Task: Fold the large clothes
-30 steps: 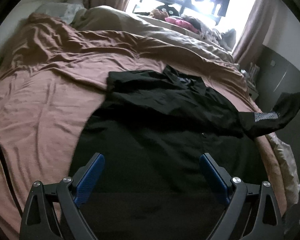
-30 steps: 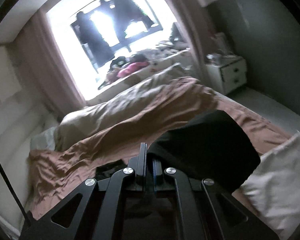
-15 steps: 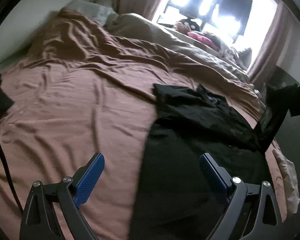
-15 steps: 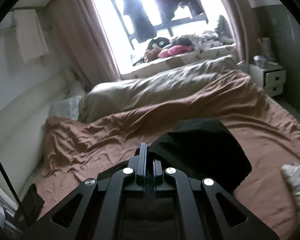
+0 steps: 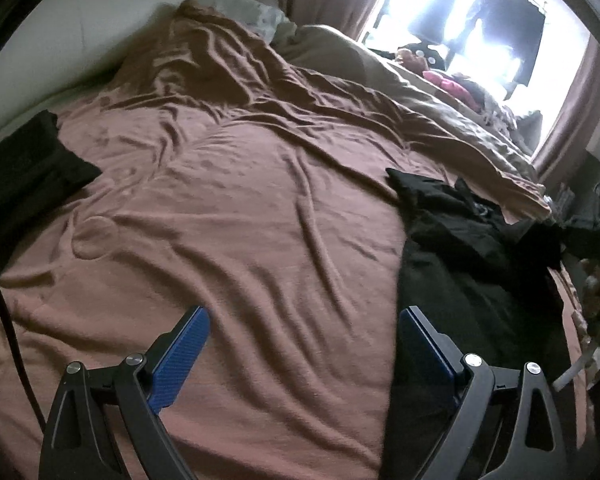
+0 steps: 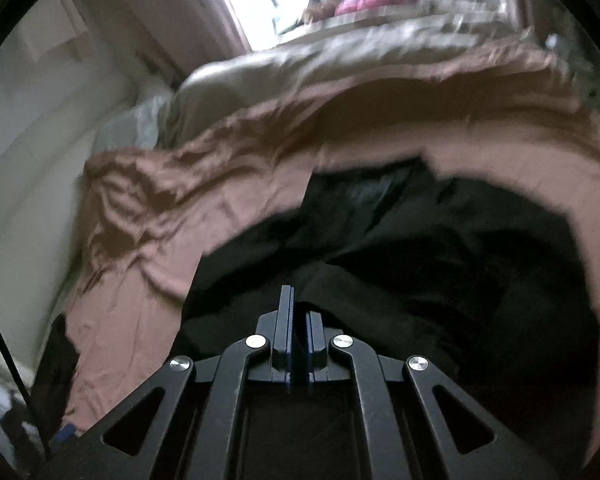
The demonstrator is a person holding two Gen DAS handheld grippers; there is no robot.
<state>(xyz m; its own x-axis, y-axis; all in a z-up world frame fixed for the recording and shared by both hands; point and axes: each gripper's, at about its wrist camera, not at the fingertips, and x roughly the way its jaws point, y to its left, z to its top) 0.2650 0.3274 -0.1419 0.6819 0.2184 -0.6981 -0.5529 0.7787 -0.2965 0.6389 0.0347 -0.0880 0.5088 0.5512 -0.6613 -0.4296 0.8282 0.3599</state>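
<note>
A black garment [image 5: 460,264] lies spread on the brown bed sheet [image 5: 240,200], at the right of the left wrist view. My left gripper [image 5: 304,316] is open, its blue pads [image 5: 180,348] hovering over bare sheet just left of the garment's edge, with nothing between them. In the right wrist view my right gripper [image 6: 298,300] is shut on a fold of the black garment [image 6: 420,248] and is low over the rest of it. The picture there is blurred by motion, and which part of the garment is pinched I cannot tell.
A second dark cloth [image 5: 20,168] lies at the bed's left edge. A beige duvet [image 5: 420,92] is bunched along the far side under a bright window [image 5: 480,20]. A black cable [image 5: 8,312] hangs at the left. The bed edge drops off to the right.
The left gripper has swung left, off the garment and over bare sheet. The right gripper has come down toward the bed, bringing its held fabric over the garment.
</note>
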